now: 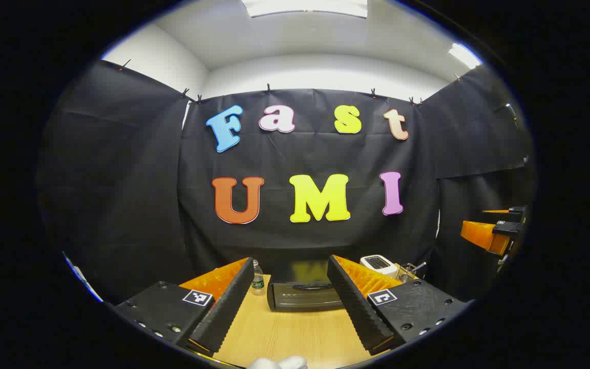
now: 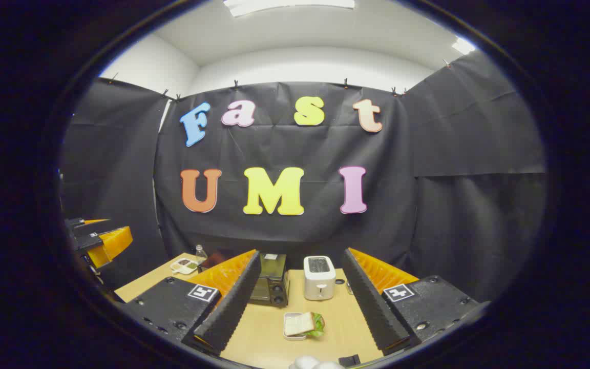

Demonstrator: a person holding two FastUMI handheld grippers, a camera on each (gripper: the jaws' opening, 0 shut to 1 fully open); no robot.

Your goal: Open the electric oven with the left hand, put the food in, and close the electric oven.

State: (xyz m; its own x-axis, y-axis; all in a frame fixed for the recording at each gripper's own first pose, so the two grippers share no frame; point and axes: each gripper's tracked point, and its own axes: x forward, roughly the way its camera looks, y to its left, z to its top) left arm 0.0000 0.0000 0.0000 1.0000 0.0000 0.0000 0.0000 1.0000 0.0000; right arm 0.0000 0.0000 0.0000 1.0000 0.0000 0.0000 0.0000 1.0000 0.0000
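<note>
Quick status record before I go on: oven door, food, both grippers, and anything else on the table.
oven: door shut, on the table, ahead between the left gripper's fingers
food: sandwich on a small white tray, in front of the toaster
left gripper: open, empty, short of the oven
right gripper: open, empty, above the sandwich
other: bottle left of the oven
task: not started

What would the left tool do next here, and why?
Probably ease forward toward the oven door's handle: the door looks closed, the left tool is open and short of it, and the sandwich waits in its tray between the right tool's fingers.
</note>
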